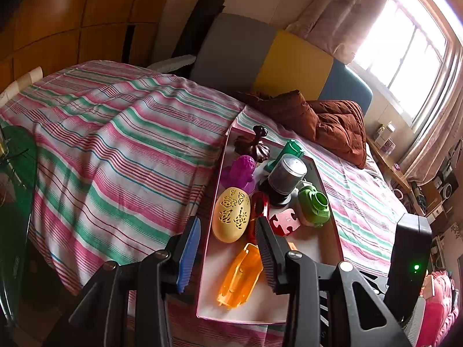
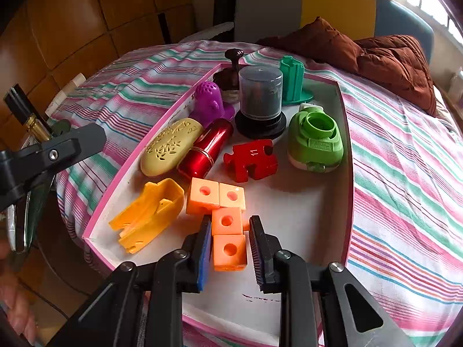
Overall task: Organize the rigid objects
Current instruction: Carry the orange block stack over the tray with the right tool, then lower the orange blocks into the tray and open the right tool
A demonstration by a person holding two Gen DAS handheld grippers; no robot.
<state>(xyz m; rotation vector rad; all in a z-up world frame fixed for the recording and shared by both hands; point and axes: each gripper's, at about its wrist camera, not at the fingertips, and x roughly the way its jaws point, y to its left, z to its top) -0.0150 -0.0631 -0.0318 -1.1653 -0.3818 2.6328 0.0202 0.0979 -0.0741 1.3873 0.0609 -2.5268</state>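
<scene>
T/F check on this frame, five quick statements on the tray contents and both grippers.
1. The right gripper is shut on the orange cube piece. True.
2. The red puzzle piece lies on the striped cloth outside the tray. False: it lies inside the tray.
3. The left gripper holds the yellow egg. False: its jaws are apart and grip nothing; the yellow egg lies in the tray.
4. The red cylinder lies on its side beside the yellow egg. True.
5. The green punch is stacked on the grey canister. False: it sits on the tray floor beside the grey canister.
</scene>
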